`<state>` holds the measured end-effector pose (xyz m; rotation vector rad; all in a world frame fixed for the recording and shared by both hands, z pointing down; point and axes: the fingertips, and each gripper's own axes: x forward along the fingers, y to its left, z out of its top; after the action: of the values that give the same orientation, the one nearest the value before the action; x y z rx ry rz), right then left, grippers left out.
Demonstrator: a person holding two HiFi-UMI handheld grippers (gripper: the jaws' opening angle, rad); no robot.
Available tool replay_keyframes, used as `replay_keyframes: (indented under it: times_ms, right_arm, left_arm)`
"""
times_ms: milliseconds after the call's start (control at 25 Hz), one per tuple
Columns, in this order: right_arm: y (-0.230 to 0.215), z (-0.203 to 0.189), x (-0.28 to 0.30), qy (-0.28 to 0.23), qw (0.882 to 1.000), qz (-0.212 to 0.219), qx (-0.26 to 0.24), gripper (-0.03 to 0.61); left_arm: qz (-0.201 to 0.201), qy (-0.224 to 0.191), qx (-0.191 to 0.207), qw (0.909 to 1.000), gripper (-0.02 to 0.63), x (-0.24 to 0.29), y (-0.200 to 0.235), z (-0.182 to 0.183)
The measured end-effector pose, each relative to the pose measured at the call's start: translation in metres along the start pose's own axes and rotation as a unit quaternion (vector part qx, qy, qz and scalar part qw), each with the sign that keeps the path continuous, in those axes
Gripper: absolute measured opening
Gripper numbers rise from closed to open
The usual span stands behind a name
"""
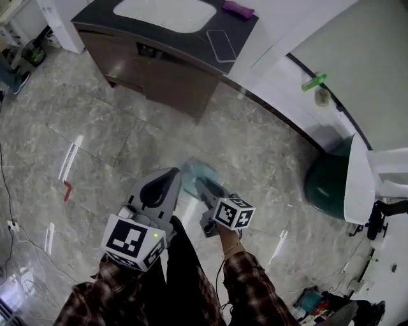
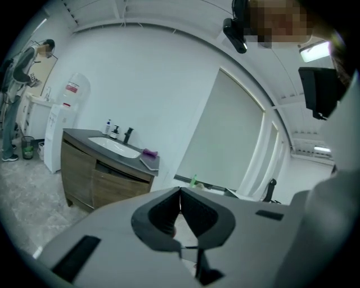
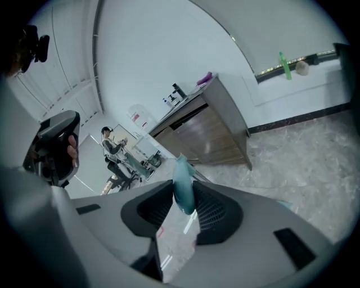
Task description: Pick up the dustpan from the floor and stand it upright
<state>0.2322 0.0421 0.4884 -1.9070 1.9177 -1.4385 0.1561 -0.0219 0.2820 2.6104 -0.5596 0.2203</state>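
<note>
The dustpan (image 1: pixel 196 170) is a pale teal plastic thing, blurred in the head view, hanging above the marble floor just past my right gripper (image 1: pixel 203 186). In the right gripper view a narrow teal part of the dustpan (image 3: pixel 183 188) stands upright between the two dark pads, and my right gripper (image 3: pixel 183 198) is shut on it. The rest of the dustpan is hidden. My left gripper (image 1: pixel 168 176) is beside it on the left, off the dustpan. In the left gripper view, the left gripper (image 2: pixel 180 194) has its pads meeting with nothing between them.
A wooden vanity (image 1: pixel 159 73) with a white sink stands ahead, with a phone (image 1: pixel 221 44) and a purple item (image 1: pixel 238 9) on top. A dark green bin (image 1: pixel 328 181) and a white seat (image 1: pixel 357 184) are at the right. Cables lie at the left. A person (image 3: pixel 109 147) stands far off.
</note>
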Motion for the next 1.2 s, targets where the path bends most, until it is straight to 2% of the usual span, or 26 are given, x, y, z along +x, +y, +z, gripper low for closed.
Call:
replay_keyframes:
  times_ms: [240, 520, 720, 920, 1200]
  right_arm:
    - [-0.048, -0.001, -0.056, -0.015, 1.0, -0.006, 0.018, 0.109]
    - [-0.062, -0.005, -0.069, 0.016, 0.999, -0.041, -0.022, 0.12]
    - [-0.063, -0.021, -0.077, 0.039, 0.998, -0.039, -0.035, 0.13]
    - [-0.063, -0.024, -0.087, 0.03, 0.997, -0.053, -0.038, 0.13]
    - [-0.019, 0.009, -0.119, -0.017, 0.994, -0.071, -0.078, 0.13]
  left_arm:
    - [-0.062, 0.032, 0.011, 0.9975, 0.012, 0.036, -0.069, -0.017]
    - [-0.092, 0.051, 0.02, 0.9942, 0.012, 0.062, -0.106, -0.041]
    - [-0.1, 0.062, 0.028, 0.9927, 0.011, 0.061, -0.115, -0.045]
    - [-0.093, 0.065, 0.03, 0.9931, 0.012, 0.056, -0.103, -0.043]
    - [-0.085, 0.049, 0.023, 0.9949, 0.012, 0.032, -0.098, -0.02]
